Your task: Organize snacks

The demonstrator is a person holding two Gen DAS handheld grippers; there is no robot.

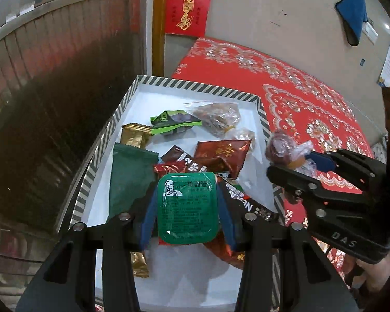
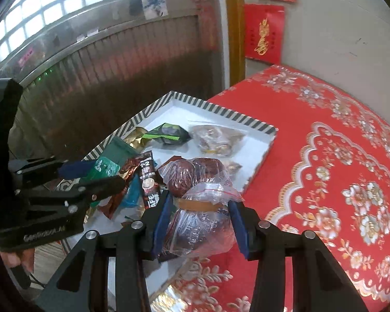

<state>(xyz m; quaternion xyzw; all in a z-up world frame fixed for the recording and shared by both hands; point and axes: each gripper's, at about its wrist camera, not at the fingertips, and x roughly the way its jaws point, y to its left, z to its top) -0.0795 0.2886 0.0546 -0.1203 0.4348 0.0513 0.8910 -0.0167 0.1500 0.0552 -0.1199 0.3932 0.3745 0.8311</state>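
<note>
**Green sauce tub and bag of red dates held over the striped box**

Green foil covers the sauce tub point(image 1: 187, 209) that the left gripper point(image 1: 186, 214) has clamped between its blue pads point(image 1: 148, 223), the jaws only partly apart and pressing on the tub's two sides. The tub hangs over the near end of the striped box point(image 1: 111, 132), above the snacks lying there.

The right gripper point(image 2: 200, 223) is closed in the same partial way on a clear zip bag of red dates point(image 2: 200, 182); its blue pads point(image 2: 161, 223) squeeze the bag's lower half, just below a brown band around it, while the dates bulge above. From the left wrist view this bag point(image 1: 286, 148) sits just outside the box's right wall, over the red patterned cloth point(image 1: 312, 96) that the box stands on.

Inside the box, on its white floor, a dark green pouch point(image 1: 130, 179) lies against the left wall with a gold packet point(image 1: 135, 136) beyond it. A green and black packet point(image 1: 174, 124) rests toward the far end, beside a clear bag of brown snacks point(image 1: 218, 117) near the far right corner. Around the middle of the box lie a brown packet with gold lettering point(image 1: 223, 150) and instant coffee sachets point(image 1: 247, 202), overlapping one another. A second gold packet point(image 1: 139, 264) shows at the near end of the box, under the left gripper.
</note>
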